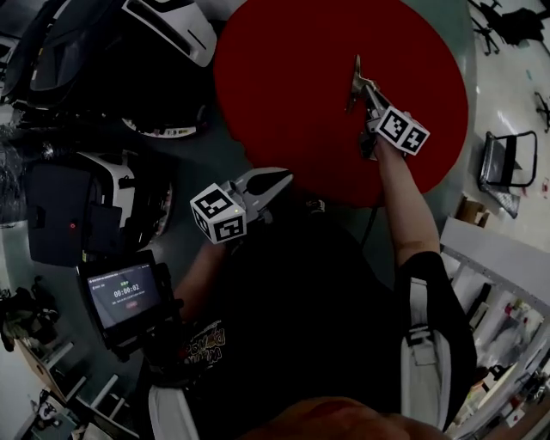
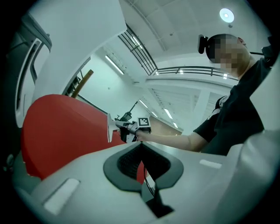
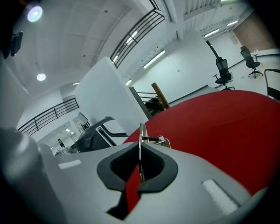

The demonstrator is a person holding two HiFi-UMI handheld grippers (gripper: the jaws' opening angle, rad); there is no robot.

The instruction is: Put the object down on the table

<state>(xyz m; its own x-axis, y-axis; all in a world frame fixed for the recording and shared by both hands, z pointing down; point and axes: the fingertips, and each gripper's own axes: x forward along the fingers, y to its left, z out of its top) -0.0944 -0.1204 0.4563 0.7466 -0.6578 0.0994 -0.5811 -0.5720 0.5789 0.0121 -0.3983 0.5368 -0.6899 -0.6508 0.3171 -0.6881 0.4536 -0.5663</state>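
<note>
A thin flat metal piece (image 1: 356,80) with a small metal fitting on it is held over the round red tabletop (image 1: 284,77). My right gripper (image 1: 370,97) is shut on it. In the right gripper view the metal piece (image 3: 141,133) stands edge-on between the dark pads (image 3: 153,168) of my right gripper (image 3: 141,153), with the red tabletop (image 3: 218,127) beyond. My left gripper (image 1: 273,182) hangs near the table's front edge, close to the person's body, with nothing in it. The left gripper view shows the jaws of my left gripper (image 2: 141,151) together, and the metal piece (image 2: 109,127) far off above the red tabletop (image 2: 61,127).
White and black machine shells (image 1: 168,30) and dark cases (image 1: 64,215) crowd the left side. A small screen with a timer (image 1: 127,296) stands at the lower left. Office chairs (image 1: 507,21) and a folded frame (image 1: 507,159) are on the floor at right.
</note>
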